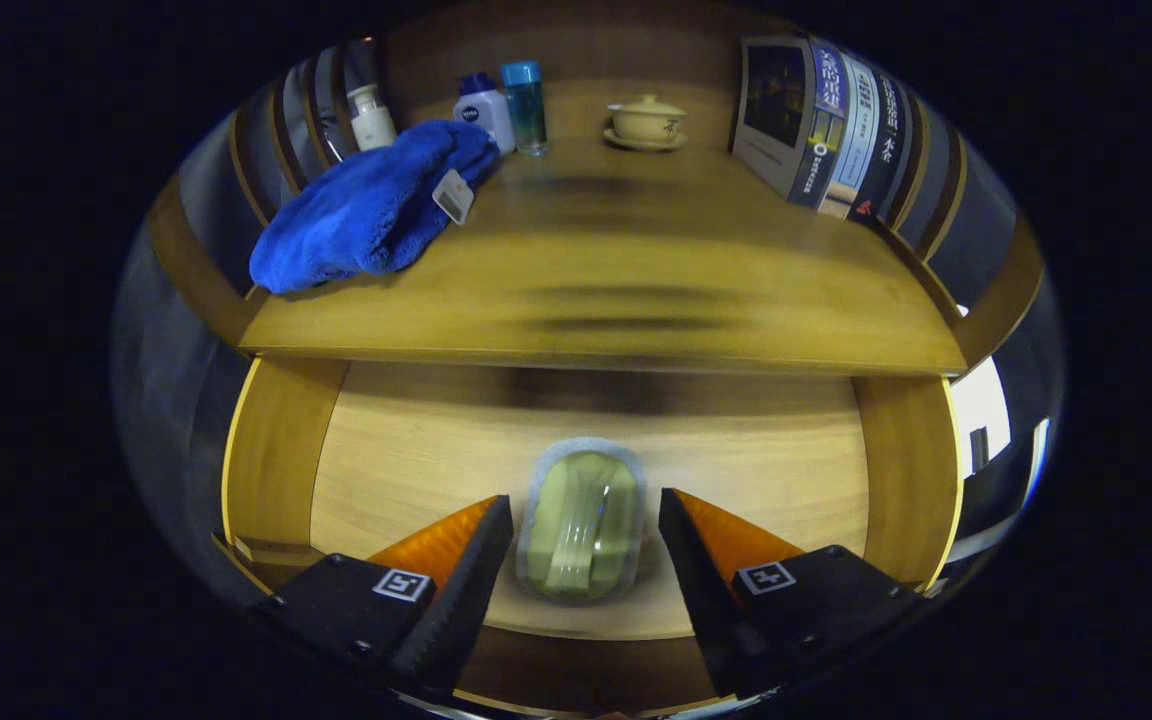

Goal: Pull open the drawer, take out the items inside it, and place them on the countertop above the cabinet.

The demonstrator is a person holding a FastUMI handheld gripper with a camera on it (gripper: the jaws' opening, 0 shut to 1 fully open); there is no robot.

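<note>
Packet between spread fingers in open drawer

Packet [582, 527], green in clear wrap, lies on the drawer [416, 450] floor between the gripper [584, 540] fingers, which stand apart and clear of it. On the countertop [636, 290] beyond: blue cloth [366, 210] far left, bottles [496, 108] behind it, lidded cup [646, 122], books [826, 130] far right.

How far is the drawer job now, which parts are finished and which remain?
Done: the drawer is pulled open, and a blue towel lies on the countertop, though whether it came from the drawer cannot be told. In hand: the gripper is open, its fingers on either side of the green packet, not yet pressing it. Left: lifting the packet onto the countertop.
</note>
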